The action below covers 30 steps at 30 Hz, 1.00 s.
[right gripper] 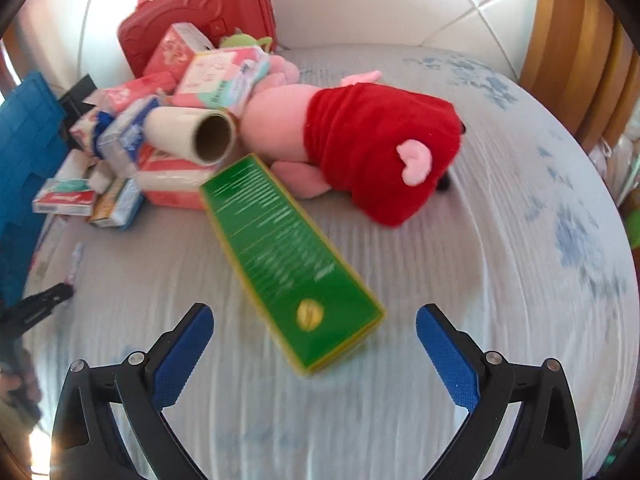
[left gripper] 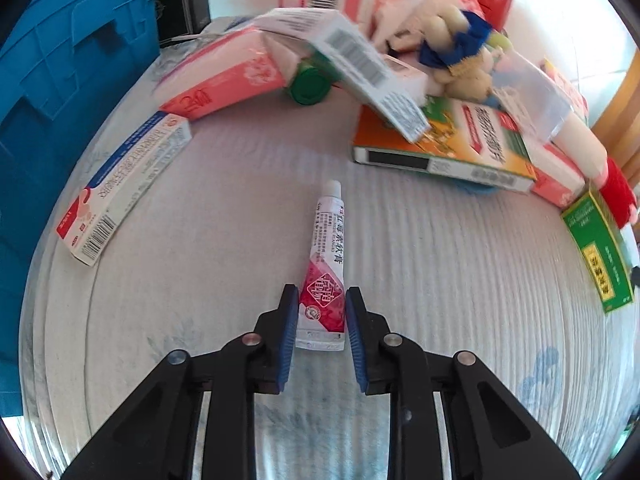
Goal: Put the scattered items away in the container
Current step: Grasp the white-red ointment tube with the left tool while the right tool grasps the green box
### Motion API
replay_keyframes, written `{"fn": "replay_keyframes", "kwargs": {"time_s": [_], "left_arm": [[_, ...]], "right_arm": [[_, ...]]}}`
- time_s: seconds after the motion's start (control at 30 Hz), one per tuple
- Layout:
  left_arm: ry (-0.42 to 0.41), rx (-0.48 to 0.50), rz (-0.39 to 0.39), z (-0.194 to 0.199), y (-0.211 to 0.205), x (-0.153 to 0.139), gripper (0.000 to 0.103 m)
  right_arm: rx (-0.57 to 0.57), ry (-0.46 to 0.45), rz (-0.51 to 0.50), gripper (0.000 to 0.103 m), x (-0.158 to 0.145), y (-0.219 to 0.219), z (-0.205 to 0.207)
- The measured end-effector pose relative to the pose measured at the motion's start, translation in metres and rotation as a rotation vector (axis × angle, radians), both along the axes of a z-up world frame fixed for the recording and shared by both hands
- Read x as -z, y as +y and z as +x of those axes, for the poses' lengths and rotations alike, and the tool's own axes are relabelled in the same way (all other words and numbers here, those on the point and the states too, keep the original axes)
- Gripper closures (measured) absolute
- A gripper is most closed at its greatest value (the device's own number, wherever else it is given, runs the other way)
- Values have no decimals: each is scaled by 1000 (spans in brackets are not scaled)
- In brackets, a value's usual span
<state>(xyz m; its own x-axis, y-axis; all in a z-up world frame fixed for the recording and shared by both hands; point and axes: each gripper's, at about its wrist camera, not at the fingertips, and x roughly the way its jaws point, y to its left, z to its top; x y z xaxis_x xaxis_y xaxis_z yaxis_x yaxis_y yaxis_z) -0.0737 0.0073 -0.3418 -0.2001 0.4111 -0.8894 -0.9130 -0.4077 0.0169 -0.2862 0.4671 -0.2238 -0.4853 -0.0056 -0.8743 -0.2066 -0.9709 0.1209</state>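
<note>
The left gripper [left gripper: 321,312] has its blue pads [left gripper: 289,336] drawn in close against the crimped end of a small ointment tube [left gripper: 329,256], which lies flat on the ribbed grey bedcover [left gripper: 240,200]; the pads flank it with barely any gap, though a firm squeeze cannot be confirmed. Ahead of the tube the way is crowded: a long white and red carton [left gripper: 128,184] to the left, a pink tissue pack [left gripper: 224,76], a green bottle cap [left gripper: 308,86] under a tilted barcode box [left gripper: 360,64], an orange and green medicine box [left gripper: 452,140] and a small plush bear [left gripper: 460,52] on the heap. The blue container [left gripper: 60,80] stands at the left edge of the bed.

The right gripper [right gripper: 314,344] hangs with jaws spread wide, holding nothing, over the near end of a long green box [right gripper: 288,256] (somewhat blurred). Beyond it lie a pink plush in a red dress [right gripper: 360,140], a cardboard roll [right gripper: 200,136] and a red case [right gripper: 200,12].
</note>
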Motion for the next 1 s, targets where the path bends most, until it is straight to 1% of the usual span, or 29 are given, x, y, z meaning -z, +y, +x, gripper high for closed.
{"fn": "replay_keyframes", "kwargs": {"time_s": [0.07, 0.13, 0.2, 0.27, 0.33, 0.4, 0.43, 0.5, 0.53, 0.57, 0.63, 0.73, 0.77, 0.8, 0.83, 0.9, 0.93, 0.97, 1.0], "left_arm": [[-19, -8, 11, -5, 0, -1, 79], [-24, 10, 5, -5, 0, -1, 79], [-26, 39, -10, 1, -2, -1, 79], [-48, 69, -16, 10, -8, 0, 79], [-57, 83, -16, 17, -13, -1, 79], [-39, 72, -16, 21, -15, -5, 77], [-31, 67, -17, 22, -14, -8, 74], [-25, 66, -1, 23, -10, -13, 58], [-18, 65, 9, 24, -7, -16, 55], [-7, 60, 15, 24, -4, -17, 48], [-1, 49, 13, 24, 3, -14, 47], [-15, 20, -35, 12, 19, -6, 47], [-16, 14, -39, 13, 19, -2, 45], [4, 17, -26, 17, 18, -2, 40], [20, 27, -29, 21, 19, 0, 38], [72, 52, -40, 30, 19, 5, 25], [91, 48, -35, 33, 18, 5, 21], [88, 32, -35, 31, 17, 6, 13], [64, 14, -37, 27, 17, 7, 4]], "right_arm": [[-14, -15, -49, 0, 8, 1, -4], [-42, -23, -99, 1, 13, -11, -5], [-109, -42, -176, 11, 18, -33, -1], [-157, -66, -210, 11, 23, -56, 4], [-191, -83, -205, 11, 26, -76, 8], [-174, -85, -139, 10, 26, -85, 9], [-155, -82, -118, 9, 25, -84, 8], [-122, -72, -117, 5, 22, -78, 5], [-103, -64, -116, 4, 20, -74, 2], [-87, -59, -113, 3, 19, -71, 0], [-49, -52, -116, 1, 17, -66, -7], [4, -88, -131, 0, 27, -58, -22], [16, -104, -134, 0, 31, -56, -25], [31, -121, -133, 0, 36, -56, -28], [44, -140, -131, 0, 41, -55, -30], [55, -120, -102, 0, 43, -57, -29], [60, -116, -89, 0, 44, -59, -29], [78, -109, -79, 0, 44, -60, -28], [102, -98, -73, 0, 45, -60, -27]]}}
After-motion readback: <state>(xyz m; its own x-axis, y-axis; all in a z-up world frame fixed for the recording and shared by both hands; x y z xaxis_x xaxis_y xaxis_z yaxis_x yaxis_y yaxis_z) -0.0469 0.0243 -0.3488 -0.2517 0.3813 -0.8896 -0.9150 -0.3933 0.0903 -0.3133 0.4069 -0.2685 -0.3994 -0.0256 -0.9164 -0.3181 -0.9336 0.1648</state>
